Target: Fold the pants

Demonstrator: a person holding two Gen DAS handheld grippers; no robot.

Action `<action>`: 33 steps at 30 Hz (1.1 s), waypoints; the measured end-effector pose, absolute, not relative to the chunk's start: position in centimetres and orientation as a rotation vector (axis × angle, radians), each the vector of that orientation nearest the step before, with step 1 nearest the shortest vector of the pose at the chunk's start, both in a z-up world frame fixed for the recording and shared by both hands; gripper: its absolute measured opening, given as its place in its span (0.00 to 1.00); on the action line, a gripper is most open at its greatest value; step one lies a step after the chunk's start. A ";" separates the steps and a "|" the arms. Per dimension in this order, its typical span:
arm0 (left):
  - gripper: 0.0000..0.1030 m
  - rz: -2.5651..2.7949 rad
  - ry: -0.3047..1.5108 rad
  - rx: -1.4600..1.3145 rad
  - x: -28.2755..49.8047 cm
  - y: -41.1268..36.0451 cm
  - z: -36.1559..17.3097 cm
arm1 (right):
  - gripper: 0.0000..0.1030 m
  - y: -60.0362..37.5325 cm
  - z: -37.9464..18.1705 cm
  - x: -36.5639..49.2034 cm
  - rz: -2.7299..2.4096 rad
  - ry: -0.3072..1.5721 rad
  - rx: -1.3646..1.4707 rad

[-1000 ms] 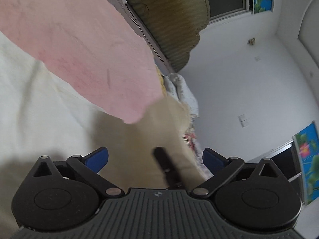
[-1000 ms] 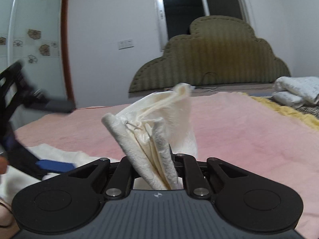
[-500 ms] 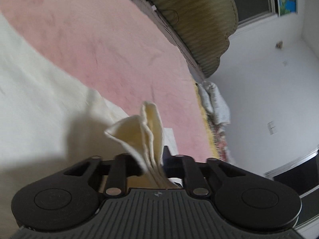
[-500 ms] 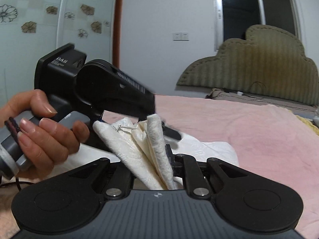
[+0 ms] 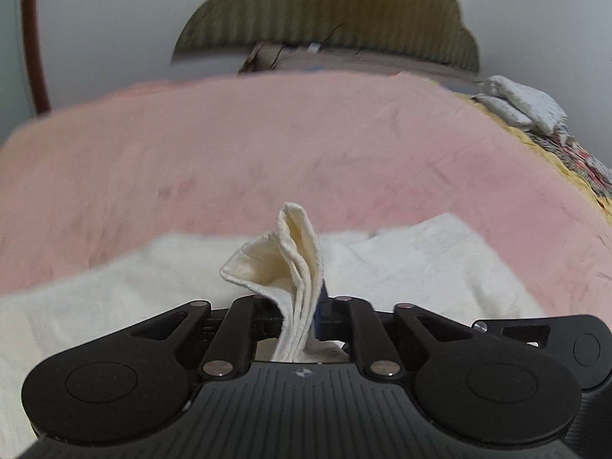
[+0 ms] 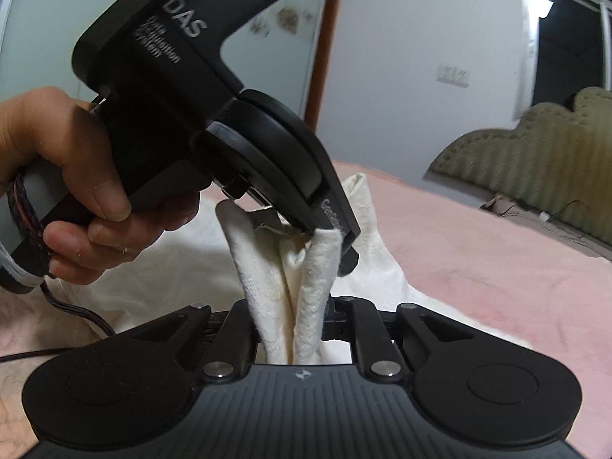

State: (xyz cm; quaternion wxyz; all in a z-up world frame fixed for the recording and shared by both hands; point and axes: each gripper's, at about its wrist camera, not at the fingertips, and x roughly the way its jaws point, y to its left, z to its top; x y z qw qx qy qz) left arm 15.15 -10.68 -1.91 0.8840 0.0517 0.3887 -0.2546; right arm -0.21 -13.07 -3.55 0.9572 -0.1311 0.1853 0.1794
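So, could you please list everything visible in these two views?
pants: one, cream, on the blanket, bunched in both grippers
blanket: one, pink, covering the bed
headboard: one, olive, at the wall
bedding: one folded pile, white, far right bed edge
switch: one, white, on the wall
cable: one, black, below the hand
left gripper: one, black, shut on the pants
right gripper: one, black, shut on the pants
hand: one, holding the left gripper

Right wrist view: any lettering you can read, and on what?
"DAS": white letters on the black left gripper body.
Smaller white lines beneath it: blurred, unreadable.
"Gen…": white print along its finger, rest unreadable.
Cream fabric pants: no text visible.
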 end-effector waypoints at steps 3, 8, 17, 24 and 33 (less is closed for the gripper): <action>0.54 -0.442 0.904 0.020 16.3 -7.7 -3.7 | 0.13 -11.5 -4.8 1.8 0.383 0.500 -0.296; 0.69 -0.358 0.831 -0.045 14.9 -2.4 -2.2 | 0.20 -12.4 -4.4 0.2 0.403 0.521 -0.273; 0.80 -0.050 0.704 0.506 10.3 0.7 -1.5 | 0.20 -19.6 -1.9 -2.7 0.544 0.538 -0.061; 0.84 -0.235 0.686 0.690 5.6 2.7 -3.1 | 0.21 -17.6 -3.8 -1.8 0.588 0.600 -0.172; 0.87 -0.373 0.642 0.309 6.7 1.4 1.8 | 0.23 -19.7 -2.5 -1.0 0.650 0.530 0.081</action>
